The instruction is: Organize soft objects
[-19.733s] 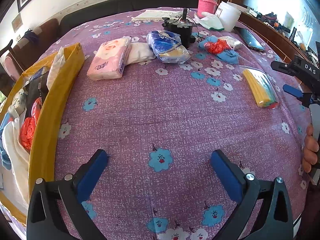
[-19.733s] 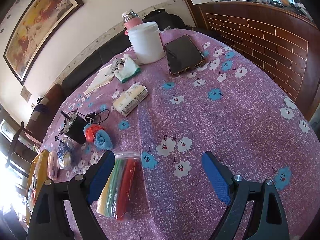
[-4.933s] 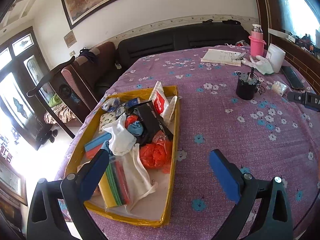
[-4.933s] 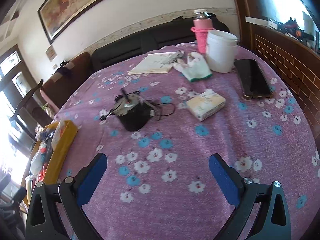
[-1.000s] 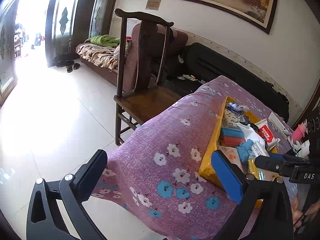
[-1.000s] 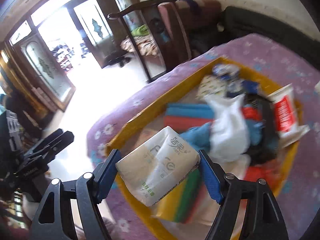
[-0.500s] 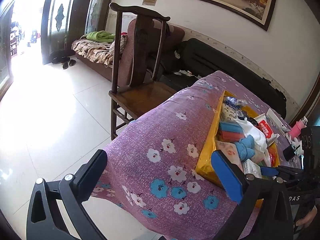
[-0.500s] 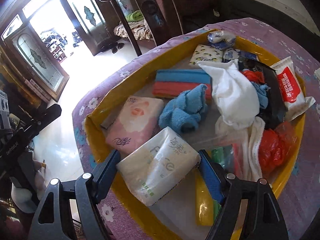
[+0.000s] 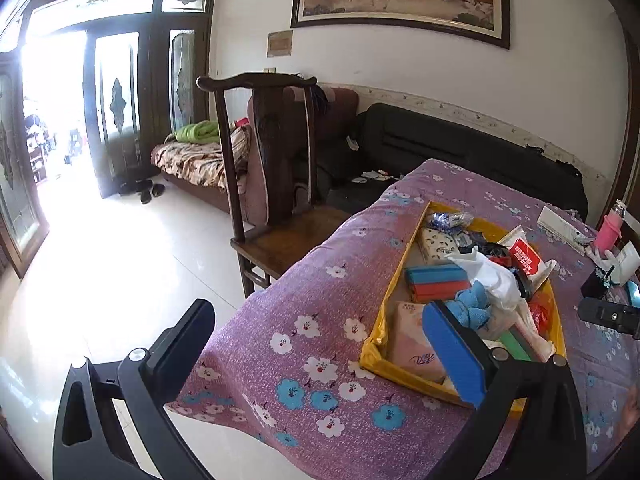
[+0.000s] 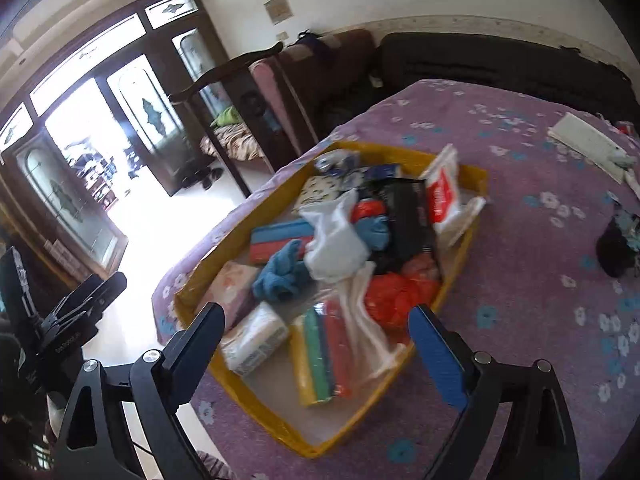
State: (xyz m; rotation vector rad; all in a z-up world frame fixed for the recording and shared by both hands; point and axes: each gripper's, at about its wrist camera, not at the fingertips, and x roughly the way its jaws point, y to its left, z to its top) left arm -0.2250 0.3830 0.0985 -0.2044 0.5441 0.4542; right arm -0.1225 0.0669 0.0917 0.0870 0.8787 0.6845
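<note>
Tray work, near the corner of a surface [image 10: 520, 300] under purple floral cloth. Right gripper [image 10: 316, 344] poised above the near end of the shallow yellow tray [image 10: 478, 178], fingers spread wide, nothing between them. Directly below and between the fingers: white plastic-wrapped tissue pack [image 10: 254, 338], lying in the tray's near corner, just beside the clear bag of coloured strips [image 10: 324, 354] and the pink tissue pack [image 10: 228, 290]. Also in the tray: crumpled blue cloth [image 10: 280, 270], white plastic bag [image 10: 336, 236], red crinkled bag [image 10: 396, 292], red-and-white wipes packet [image 10: 442, 192] leaning on the far wall, stacked blue and red sponges [image 10: 276, 238], dark pouch mid-tray. Left gripper [image 9: 320, 344] off the surface edge, aimed partly at the tiled floor, fingers wide apart and empty; tray [image 9: 394, 292] at right of its view. Judged step: release of the white pack into the tray, done or all but done, since no contact visible between fingers and pack. Tray crowded; most soft items apparently gathered. Beyond the tray: a small dark object [image 10: 618, 250] and white papers [image 10: 584, 144] on the cloth; whether any soft item is left there, cannot tell. Next move, as judged: lift clear straight up to avoid snagging the loose plastic, then swing toward the far side to look for leftovers.
</note>
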